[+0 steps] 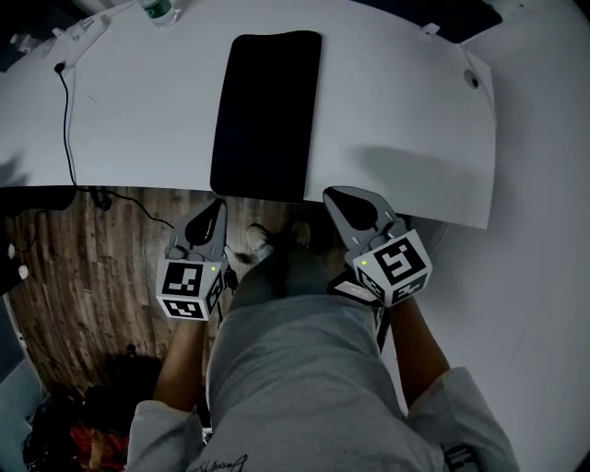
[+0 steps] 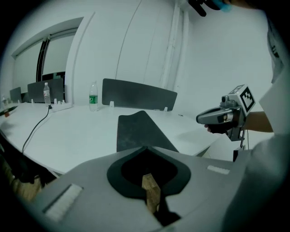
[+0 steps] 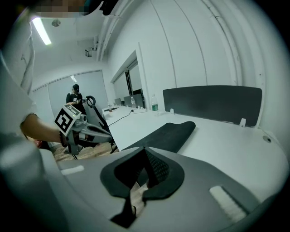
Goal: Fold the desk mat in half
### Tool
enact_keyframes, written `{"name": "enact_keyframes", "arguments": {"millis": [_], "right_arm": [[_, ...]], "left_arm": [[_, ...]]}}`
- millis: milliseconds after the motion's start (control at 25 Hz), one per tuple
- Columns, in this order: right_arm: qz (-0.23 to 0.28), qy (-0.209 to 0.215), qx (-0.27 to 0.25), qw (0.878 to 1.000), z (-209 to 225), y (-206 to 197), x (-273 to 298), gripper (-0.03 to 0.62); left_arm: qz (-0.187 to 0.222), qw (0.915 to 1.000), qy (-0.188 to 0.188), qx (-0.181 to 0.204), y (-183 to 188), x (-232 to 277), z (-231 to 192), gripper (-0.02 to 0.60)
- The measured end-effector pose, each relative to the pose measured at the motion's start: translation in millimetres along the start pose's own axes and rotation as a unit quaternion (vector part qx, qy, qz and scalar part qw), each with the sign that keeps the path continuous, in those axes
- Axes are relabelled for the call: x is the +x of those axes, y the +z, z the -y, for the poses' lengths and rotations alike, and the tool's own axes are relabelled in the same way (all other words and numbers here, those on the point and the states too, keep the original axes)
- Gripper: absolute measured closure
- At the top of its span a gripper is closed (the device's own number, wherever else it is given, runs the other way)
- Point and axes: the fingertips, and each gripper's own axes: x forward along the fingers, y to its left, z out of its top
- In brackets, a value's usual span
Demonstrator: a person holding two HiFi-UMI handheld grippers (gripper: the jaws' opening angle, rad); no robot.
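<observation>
A black desk mat (image 1: 267, 115) lies flat and unfolded on the white table (image 1: 406, 111), its near short end at the table's front edge. Both grippers hover just off that edge, above the wooden floor. My left gripper (image 1: 210, 219) sits below the mat's near left corner, jaws shut and empty. Near the mat's right corner my right gripper (image 1: 343, 201) is also shut on nothing. The left gripper view shows the mat (image 2: 138, 131) ahead and the right gripper (image 2: 217, 117) beside it. From the right gripper view, the mat (image 3: 167, 133) and the left gripper (image 3: 90, 132) show.
A water bottle (image 1: 161, 9) stands at the table's far edge, and a black cable (image 1: 66, 111) runs across the left part. A dark divider panel (image 2: 138, 94) stands behind the mat. Far off in the room a person (image 3: 74, 95) stands.
</observation>
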Motion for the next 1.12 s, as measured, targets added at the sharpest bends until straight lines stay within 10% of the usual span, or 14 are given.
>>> {"name": "enact_keyframes", "arguments": {"millis": [1120], "right_arm": [[0.038,0.041,-0.023,0.998,-13,46,-56,0.591]], "left_arm": [[0.058,0.9974,-0.014,0.041,70,-67,96,0.563]]}}
